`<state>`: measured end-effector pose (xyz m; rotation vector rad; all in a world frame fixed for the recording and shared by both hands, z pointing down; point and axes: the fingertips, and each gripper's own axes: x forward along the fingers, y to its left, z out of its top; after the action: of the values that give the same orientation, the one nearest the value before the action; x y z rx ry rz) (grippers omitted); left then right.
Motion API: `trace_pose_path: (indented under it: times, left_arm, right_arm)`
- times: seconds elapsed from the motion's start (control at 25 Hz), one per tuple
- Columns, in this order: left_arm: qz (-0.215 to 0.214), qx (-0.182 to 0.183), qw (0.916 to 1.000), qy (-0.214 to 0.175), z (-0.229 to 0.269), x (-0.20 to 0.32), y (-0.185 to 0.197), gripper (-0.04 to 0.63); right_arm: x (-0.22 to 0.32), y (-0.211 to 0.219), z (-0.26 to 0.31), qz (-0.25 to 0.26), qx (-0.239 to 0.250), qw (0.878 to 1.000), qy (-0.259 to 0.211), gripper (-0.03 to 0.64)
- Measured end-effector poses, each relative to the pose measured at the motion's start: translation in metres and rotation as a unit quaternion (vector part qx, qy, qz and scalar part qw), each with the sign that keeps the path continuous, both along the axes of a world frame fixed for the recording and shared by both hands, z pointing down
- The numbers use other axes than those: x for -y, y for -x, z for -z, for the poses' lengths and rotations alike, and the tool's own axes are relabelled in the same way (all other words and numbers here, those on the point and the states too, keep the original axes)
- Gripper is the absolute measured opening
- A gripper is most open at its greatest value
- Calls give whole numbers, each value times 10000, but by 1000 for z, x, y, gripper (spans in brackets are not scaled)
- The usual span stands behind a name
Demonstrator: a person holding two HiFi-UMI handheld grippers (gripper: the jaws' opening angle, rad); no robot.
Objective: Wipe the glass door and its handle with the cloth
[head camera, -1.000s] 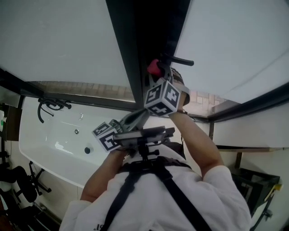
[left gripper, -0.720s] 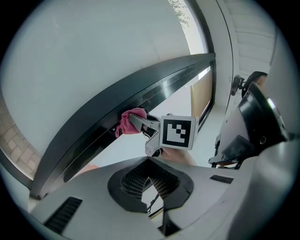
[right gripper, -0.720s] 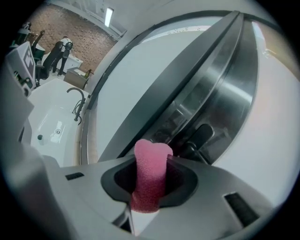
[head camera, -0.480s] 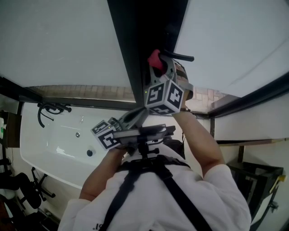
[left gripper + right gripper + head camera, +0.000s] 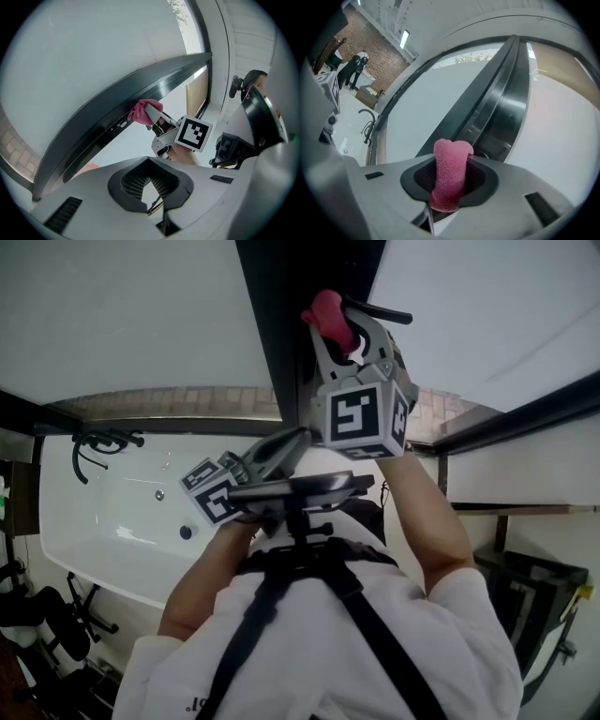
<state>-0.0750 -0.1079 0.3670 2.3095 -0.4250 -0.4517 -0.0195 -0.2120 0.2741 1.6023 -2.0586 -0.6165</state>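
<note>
The glass door (image 5: 131,315) shows no clear mark of which parts are already wiped, so the job looks mid-way, with the stroke now running along the dark upright frame (image 5: 286,343) between the panes; I cannot tell which part there is the handle. The right hand-held gripper (image 5: 450,180) is pinching the pink cloth (image 5: 451,164) and pressing it to that frame, while the left hand-held gripper (image 5: 151,197) hangs lower with its jaws pressed together on nothing. Against a second ago, the right one and the cloth have climbed higher up the frame.
</note>
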Motion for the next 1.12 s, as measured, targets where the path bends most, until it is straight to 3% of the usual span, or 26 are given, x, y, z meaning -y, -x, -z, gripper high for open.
trace_pose_path:
  times: [0.24, 0.4, 0.76, 1.12]
  left_arm:
    - [96, 9, 10000, -24, 0, 2, 8, -8]
    - [176, -48, 9998, -32, 1, 5, 11, -8]
    - [163, -26, 9999, 6, -1, 6, 9, -8]
    - [97, -27, 9999, 14, -5, 5, 6, -8]
  right_arm:
    - [-12, -5, 0, 110, 1176, 9929, 114, 104]
    - [-22, -6, -14, 410, 1393, 9889, 322, 104]
    - [-49, -22, -55, 462, 2305, 9679, 893, 104]
    - [-73, -37, -84, 246, 2821, 9528, 1099, 106]
